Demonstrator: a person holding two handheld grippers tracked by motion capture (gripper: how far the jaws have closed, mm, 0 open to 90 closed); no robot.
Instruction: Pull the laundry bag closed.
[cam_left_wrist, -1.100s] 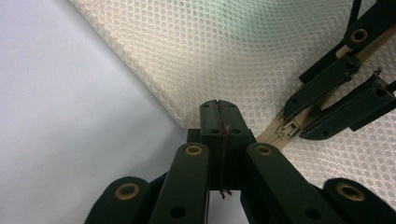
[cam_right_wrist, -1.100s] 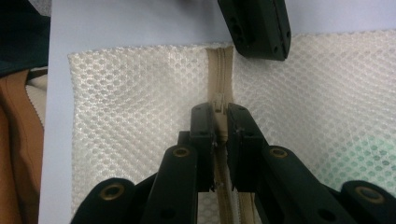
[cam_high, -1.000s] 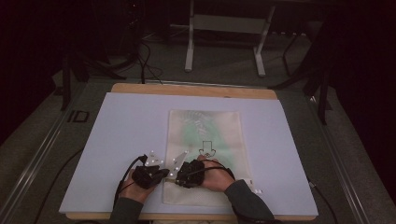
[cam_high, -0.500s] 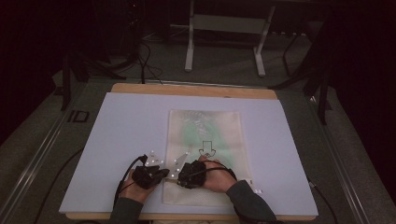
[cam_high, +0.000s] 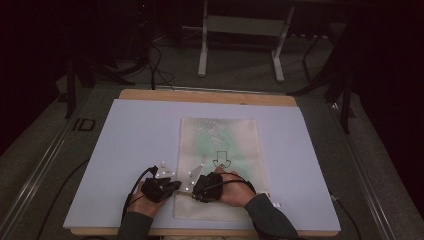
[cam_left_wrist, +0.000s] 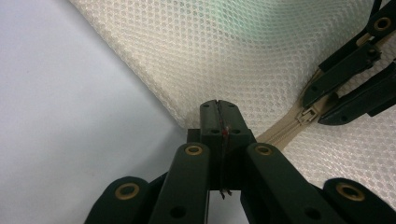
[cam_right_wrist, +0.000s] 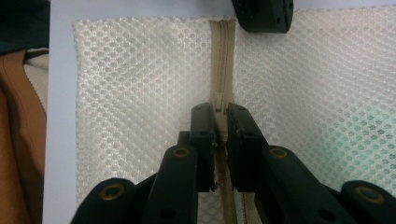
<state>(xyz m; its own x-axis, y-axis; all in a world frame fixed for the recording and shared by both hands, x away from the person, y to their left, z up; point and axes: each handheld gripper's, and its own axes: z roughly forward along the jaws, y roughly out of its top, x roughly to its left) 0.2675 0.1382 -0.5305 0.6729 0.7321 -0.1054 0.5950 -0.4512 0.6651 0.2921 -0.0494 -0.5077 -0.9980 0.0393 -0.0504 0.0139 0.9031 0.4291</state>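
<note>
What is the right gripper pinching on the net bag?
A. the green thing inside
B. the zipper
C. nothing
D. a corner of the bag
B: in the right gripper view, the right gripper has its fingers closed either side of the beige zipper on the mesh bag.

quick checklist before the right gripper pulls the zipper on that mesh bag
1. Left gripper shut on the mesh bag edge beside the zipper: ok.
2. Right gripper jaws astride the zipper slider: ok.
3. Right jaws actually clamped on the slider: cannot tell, a narrow gap shows.
4. Bag lying flat on the white mat: ok.
5. Zipper track ahead straight and unsnagged: ok.
6. Left gripper sits at the end of the track, in the slider's path: not ok if pulling that way.
</note>
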